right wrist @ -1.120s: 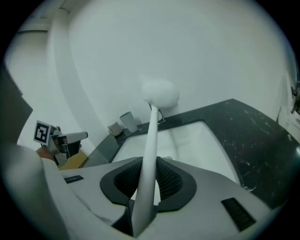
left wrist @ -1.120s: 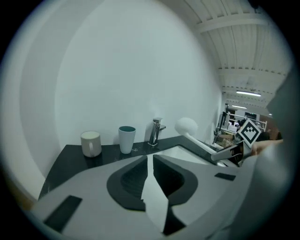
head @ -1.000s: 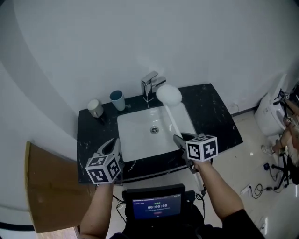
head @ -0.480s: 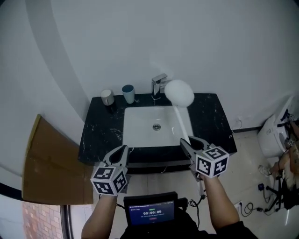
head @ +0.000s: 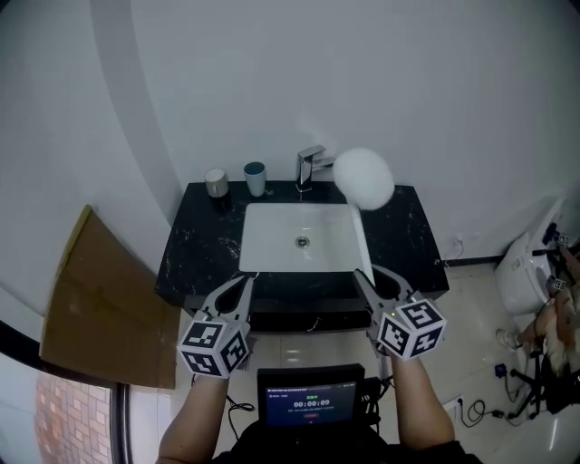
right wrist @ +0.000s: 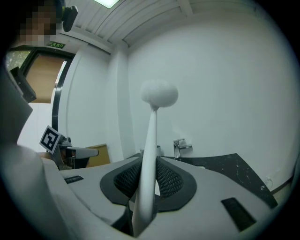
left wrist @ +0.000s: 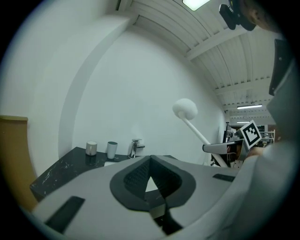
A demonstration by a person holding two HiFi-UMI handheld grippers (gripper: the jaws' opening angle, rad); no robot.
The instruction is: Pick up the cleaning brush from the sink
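Black speckled counter point(head: 195, 246); right tool point(right wrist: 150, 161) clamps white round-headed brush point(head: 363, 178).

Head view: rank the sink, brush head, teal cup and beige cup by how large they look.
1. Sink.
2. Brush head, though it is held up nearer the camera, so its true size is unsure.
3. Teal cup and beige cup look alike; no ranking.

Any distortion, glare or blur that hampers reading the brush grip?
Head view: soft even light, no glare, walls bowed by the lens. Right gripper view: heavy fisheye, dark corners, yet the cleaning brush sits sharp between the jaws of the right gripper; mosaic patch top left. Left gripper view: same fisheye, ceiling light blown out.
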